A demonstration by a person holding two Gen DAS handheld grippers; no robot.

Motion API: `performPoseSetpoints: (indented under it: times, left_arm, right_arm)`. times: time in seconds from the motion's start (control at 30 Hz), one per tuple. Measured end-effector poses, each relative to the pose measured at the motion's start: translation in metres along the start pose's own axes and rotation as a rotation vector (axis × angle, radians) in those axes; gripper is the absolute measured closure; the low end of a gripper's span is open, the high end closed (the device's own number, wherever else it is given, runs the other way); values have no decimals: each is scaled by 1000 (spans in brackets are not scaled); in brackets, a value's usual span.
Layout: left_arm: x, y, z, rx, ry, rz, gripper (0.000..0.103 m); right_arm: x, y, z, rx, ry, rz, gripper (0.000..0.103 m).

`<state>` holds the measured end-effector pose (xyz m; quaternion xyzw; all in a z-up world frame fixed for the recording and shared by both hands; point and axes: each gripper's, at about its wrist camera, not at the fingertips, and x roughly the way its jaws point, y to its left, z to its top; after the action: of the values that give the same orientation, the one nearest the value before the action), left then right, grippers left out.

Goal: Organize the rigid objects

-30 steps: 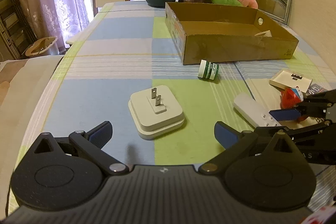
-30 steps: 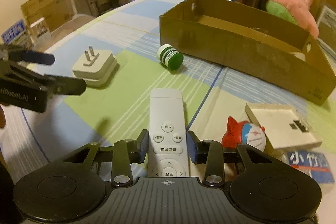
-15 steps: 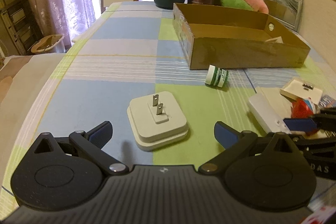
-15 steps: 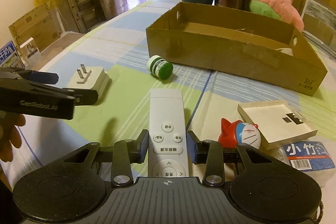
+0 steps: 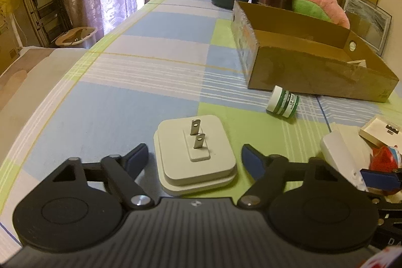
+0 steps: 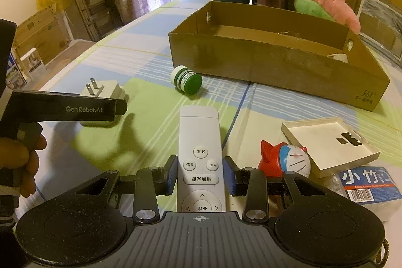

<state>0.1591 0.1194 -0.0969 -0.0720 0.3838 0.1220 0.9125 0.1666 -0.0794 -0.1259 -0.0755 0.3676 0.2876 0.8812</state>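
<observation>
Plug adapter, off-white, square with rounded corners and a stepped two-layer body [image 5: 197,157], lay flat on the checked blue, green and white tablecloth [image 5: 140,82] in the lower centre of the left wrist frame, its two metal prongs pointing upward. The left gripper [image 5: 194,159] straddled it: the jaws were closing, the adapter between them, a gap visible on each side and neither blue-padded fingertip [image 5: 137,158] touching it.

In the right wrist frame the slim white remote control with round buttons [image 6: 199,155] ran from the bottom centre toward mid-frame, flat on the cloth. The right gripper [image 6: 200,175] had its blue pads against both long edges of the remote, clamped on it.

A small green-and-white lip-balm jar [image 6: 186,79] lay on its side at centre frame, just in front of the open brown cardboard box [image 6: 276,64] that filled the upper right. A red-and-blue cartoon cat figure [image 6: 285,161] sat at lower right, beside the remote, with a shallow white tray [image 6: 329,142] just behind it. A hand [image 6: 22,165] gripped the left tool's handle at the left edge.
</observation>
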Motion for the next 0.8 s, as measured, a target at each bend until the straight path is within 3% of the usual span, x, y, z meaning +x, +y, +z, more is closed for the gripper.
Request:
performPoseSetpoints:
  times: [0.13,0.8]
  left_arm:
    - [-1,0,-1,5,-5,10,40]
    - [-21,-8,-3,44,14,-51,41]
  right_arm:
    - [1,-1,0,6,-2,-1,68]
    - [-11,-1,3,30,-15,-13,68]
